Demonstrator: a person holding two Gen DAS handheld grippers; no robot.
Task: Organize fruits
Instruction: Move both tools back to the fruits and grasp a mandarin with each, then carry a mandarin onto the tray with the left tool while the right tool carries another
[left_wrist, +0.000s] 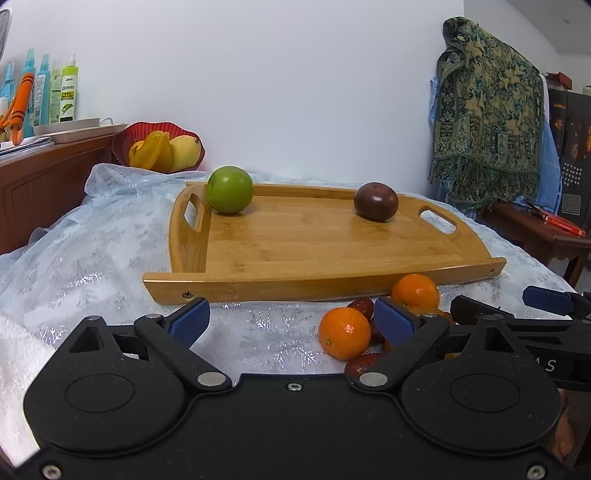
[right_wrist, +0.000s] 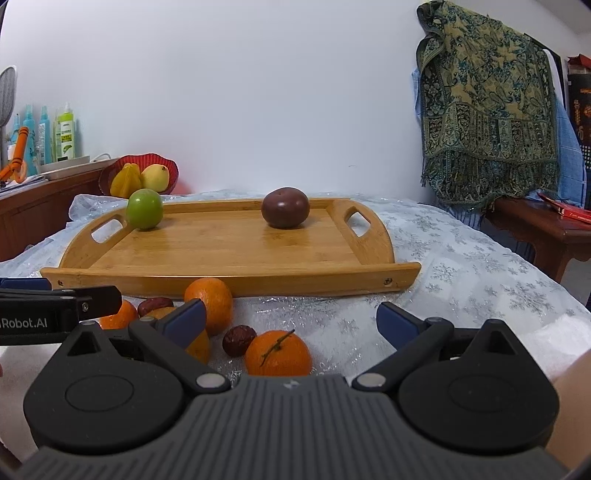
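Honey-brown bamboo tray (right_wrist: 229, 277) bearing a green apple (right_wrist: 144, 209) and a dark purple-brown fruit (right_wrist: 284, 207). Oranges (right_wrist: 277, 353) bright orange; dates (right_wrist: 238, 339) dark red. Tablecloth (right_wrist: 461, 273) pale blue with silver snowflakes. Bowl (left_wrist: 186, 134) red; shawl (right_wrist: 487, 103) green-gold paisley. Gripper pads (right_wrist: 184, 322) blue.

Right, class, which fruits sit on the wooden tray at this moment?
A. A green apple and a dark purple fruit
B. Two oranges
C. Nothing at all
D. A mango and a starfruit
A: the green apple and the dark purple fruit rest on the tray, while the oranges lie on the cloth in front of it.
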